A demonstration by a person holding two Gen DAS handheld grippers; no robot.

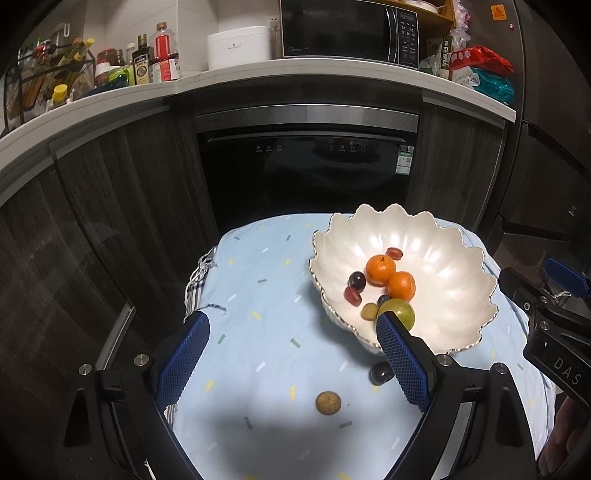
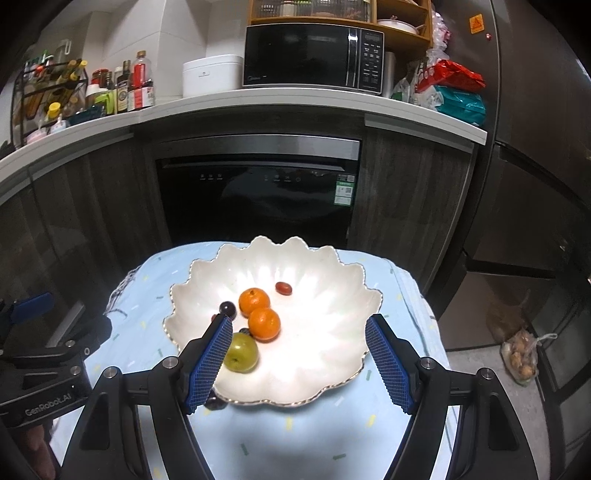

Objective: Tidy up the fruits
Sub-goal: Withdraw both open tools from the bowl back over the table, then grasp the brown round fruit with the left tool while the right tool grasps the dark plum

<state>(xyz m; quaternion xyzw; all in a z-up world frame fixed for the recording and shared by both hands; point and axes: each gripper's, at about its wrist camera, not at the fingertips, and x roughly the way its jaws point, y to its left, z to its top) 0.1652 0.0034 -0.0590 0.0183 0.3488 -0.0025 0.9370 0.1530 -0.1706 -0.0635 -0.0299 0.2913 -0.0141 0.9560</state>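
Observation:
A white scalloped bowl (image 1: 443, 280) (image 2: 325, 295) stands on a light blue cloth. It holds two oranges (image 1: 380, 269) (image 2: 254, 302), a green fruit (image 1: 400, 312) (image 2: 242, 352), dark grapes (image 1: 357, 280) (image 2: 228, 307), red dates (image 1: 394, 253) (image 2: 284, 287) and a small brown fruit (image 1: 368, 311). On the cloth lie a brown round fruit (image 1: 328, 403) and a dark grape (image 1: 381, 373) (image 2: 215, 402) by the bowl's near rim. My left gripper (image 1: 291, 339) is open and empty above the cloth, left of the bowl. My right gripper (image 2: 299, 332) is open and empty over the bowl.
The cloth-covered table (image 1: 266, 295) (image 2: 295, 435) stands in front of a dark dishwasher (image 1: 306, 173) and cabinets. A counter above carries bottles (image 1: 147, 59), a white cooker (image 1: 238, 46) and a microwave (image 1: 351, 29). A bag (image 2: 522, 356) lies on the floor at the right.

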